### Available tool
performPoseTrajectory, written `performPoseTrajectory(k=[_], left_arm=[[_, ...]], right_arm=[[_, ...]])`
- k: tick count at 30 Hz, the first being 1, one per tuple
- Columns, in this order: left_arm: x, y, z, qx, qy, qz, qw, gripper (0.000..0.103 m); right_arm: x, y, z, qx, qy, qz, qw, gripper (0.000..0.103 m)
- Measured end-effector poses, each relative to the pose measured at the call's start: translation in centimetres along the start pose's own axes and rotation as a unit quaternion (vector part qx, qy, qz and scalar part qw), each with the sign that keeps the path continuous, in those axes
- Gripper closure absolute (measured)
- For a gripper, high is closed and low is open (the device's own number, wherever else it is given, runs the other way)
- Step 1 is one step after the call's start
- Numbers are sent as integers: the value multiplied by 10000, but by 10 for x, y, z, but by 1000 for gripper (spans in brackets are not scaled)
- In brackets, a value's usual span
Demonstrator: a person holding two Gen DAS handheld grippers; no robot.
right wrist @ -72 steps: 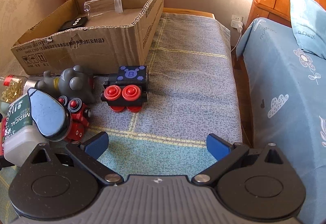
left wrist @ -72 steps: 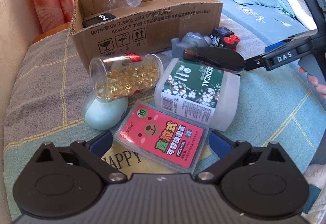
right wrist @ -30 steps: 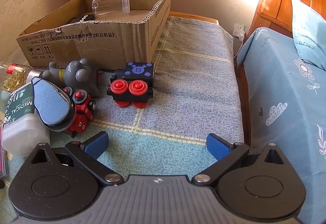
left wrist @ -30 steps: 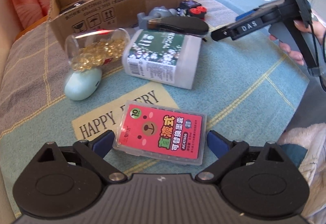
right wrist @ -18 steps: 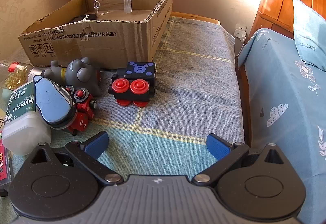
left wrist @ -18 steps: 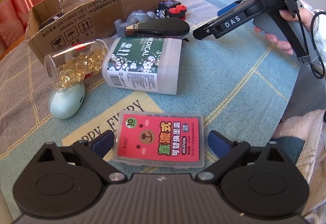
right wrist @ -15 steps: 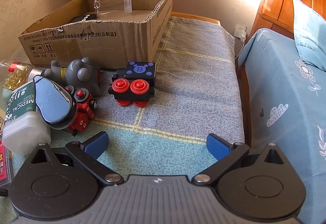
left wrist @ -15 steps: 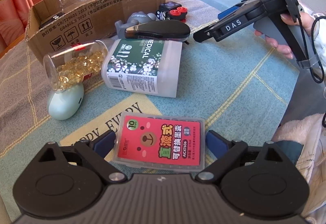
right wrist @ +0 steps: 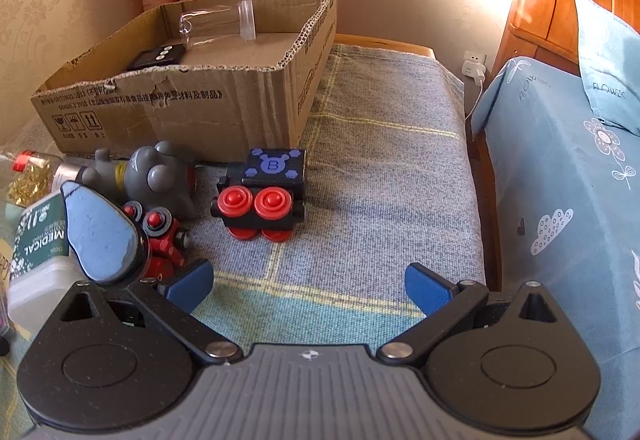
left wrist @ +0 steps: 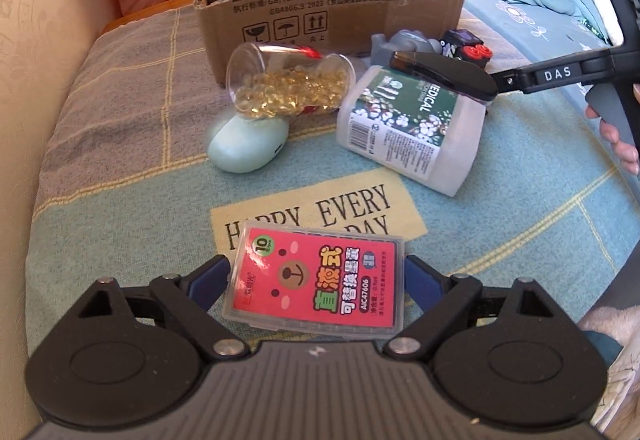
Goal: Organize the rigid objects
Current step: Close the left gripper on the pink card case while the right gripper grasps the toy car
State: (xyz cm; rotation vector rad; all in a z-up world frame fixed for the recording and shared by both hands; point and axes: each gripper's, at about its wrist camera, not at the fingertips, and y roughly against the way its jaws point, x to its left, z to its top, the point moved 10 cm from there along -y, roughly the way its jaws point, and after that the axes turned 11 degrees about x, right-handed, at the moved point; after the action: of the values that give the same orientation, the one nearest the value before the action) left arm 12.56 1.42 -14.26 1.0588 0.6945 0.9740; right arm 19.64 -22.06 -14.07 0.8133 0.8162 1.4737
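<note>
Left tool (left wrist: 316, 272): one; jaws had just been closing, and both blue pads (left wrist: 212, 278) pressed the short edges of the red card case.
Red card case (left wrist: 320, 280): one; clear flat plastic box with a red insert and a cartoon bear face; read "10" and "AIC47606", plus Chinese characters; held tilted just above the blanket, covering part of the yellow patch.
Yellow patch (left wrist: 352, 207): one, woven into the blanket; read "HAPPY EVERY DAY", partly hidden.
Blanket (right wrist: 380, 179): one; grey and teal with yellow check lines; carried all loose items.
Pale green oval item (left wrist: 248, 143): one, beyond the patch.
Capsule bottle (left wrist: 292, 85): one; clear, on its side, holding yellow capsules, resting on the oval item.
White jar (left wrist: 408, 135): one, on its side; green floral label read "MEDICAL".
Black teardrop item (left wrist: 444, 73): one, glossy, lying on the jar.
Right tool (right wrist: 310, 284): one; jaws wide, nothing between them, over bare blanket; arm marked "DAS"; a hand (left wrist: 616, 135) gripped its handle.
Toys: three; grey figure (right wrist: 156, 175), red robot (right wrist: 164, 236), black block toy (right wrist: 264, 195) marked "B" with two red discs.
Cardboard box (right wrist: 180, 107): one, open; read "GB4806.9 2023".
Box contents: two; clear empty tube (right wrist: 216, 23), black device (right wrist: 158, 55).
</note>
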Motion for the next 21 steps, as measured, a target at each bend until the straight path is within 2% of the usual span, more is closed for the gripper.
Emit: performPoseTrajectory(k=[5, 10, 17, 21], left_arm=[[0, -1, 3, -12, 1, 9, 10000, 11], [0, -1, 4, -13, 8, 8, 10000, 11], [-1, -2, 4, -22, 23, 26, 10000, 11], [-1, -2, 6, -72, -37, 14, 10000, 10]], right_arm=[[7, 3, 23, -237, 49, -67, 9997, 0], [15, -8, 39, -210, 109, -75, 9997, 0], [-2, -16, 29, 0, 175, -460, 9988, 0], [-5, -17, 24, -1, 331, -442, 9985, 0]])
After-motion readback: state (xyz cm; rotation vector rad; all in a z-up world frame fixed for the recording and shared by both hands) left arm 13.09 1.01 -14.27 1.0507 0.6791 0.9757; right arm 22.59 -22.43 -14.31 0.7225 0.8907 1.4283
